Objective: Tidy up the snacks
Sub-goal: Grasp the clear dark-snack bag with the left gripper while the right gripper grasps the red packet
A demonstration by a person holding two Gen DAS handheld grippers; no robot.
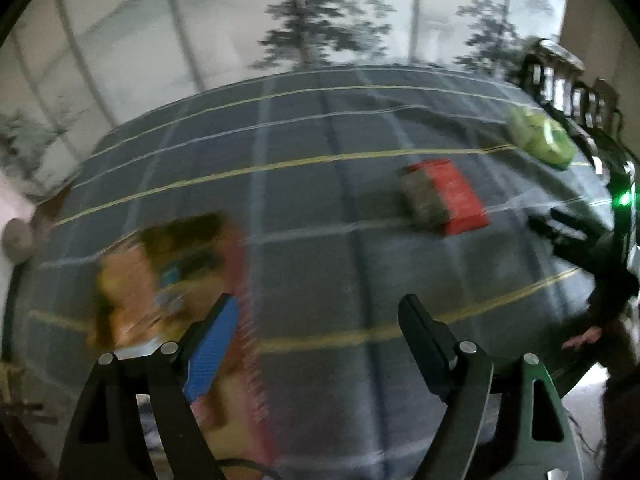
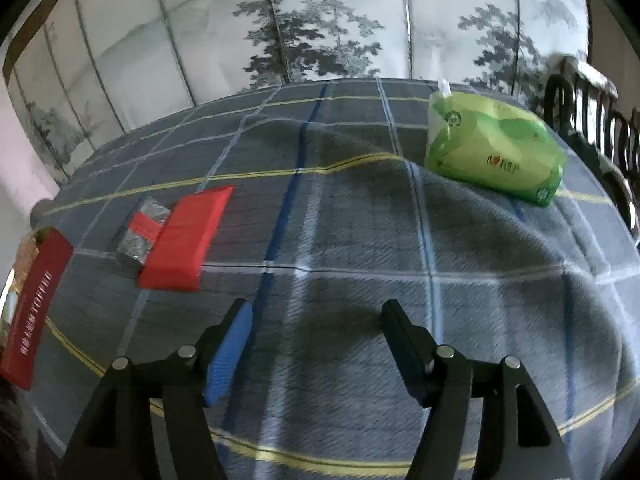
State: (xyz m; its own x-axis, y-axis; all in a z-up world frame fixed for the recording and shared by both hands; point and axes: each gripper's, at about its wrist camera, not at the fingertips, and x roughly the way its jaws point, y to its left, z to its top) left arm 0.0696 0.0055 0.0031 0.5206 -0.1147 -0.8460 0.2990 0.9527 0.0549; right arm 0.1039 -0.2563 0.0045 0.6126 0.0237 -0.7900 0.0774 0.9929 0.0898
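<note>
Left wrist view: we see a blurred table under a grey plaid cloth [image 1: 304, 208] with yellow and pale blue lines.
Left gripper [image 1: 320, 312]: we find its jaws spread, with nothing between them but cloth; one inner pad is blue.
Large snack pack [image 1: 168, 276]: an orange and brown pack with a red edge lies at the lower left of this view, partly behind the blue-padded finger; the blur keeps us from saying whether that finger touches it.
Red box [image 1: 456, 196]: it lies flat near the middle right of the cloth, with a small silvery packet [image 1: 424, 200] right against its left side.
Green pack [image 1: 540, 138]: it sits farther back, near the far right edge of the table.
Dark shape at right: we cannot tell what it is beyond a green light on it.
Right wrist view: we see the same cloth [image 2: 360, 220], sharper and rumpled into folds.
Right gripper [image 2: 316, 320]: we see its jaws standing apart above bare cloth, gripping nothing.
Red box here [image 2: 184, 240]: it lies at the left, the silvery packet [image 2: 142, 232] touching its left side.
Green pack here [image 2: 496, 144]: it rests at the upper right, well apart from the red box.
Red-edged pack [image 2: 36, 308]: it lies at the far left margin, with white lettering we cannot read.
Backdrop: we see a pale screen [image 2: 320, 20] painted with dark trees behind the table.
</note>
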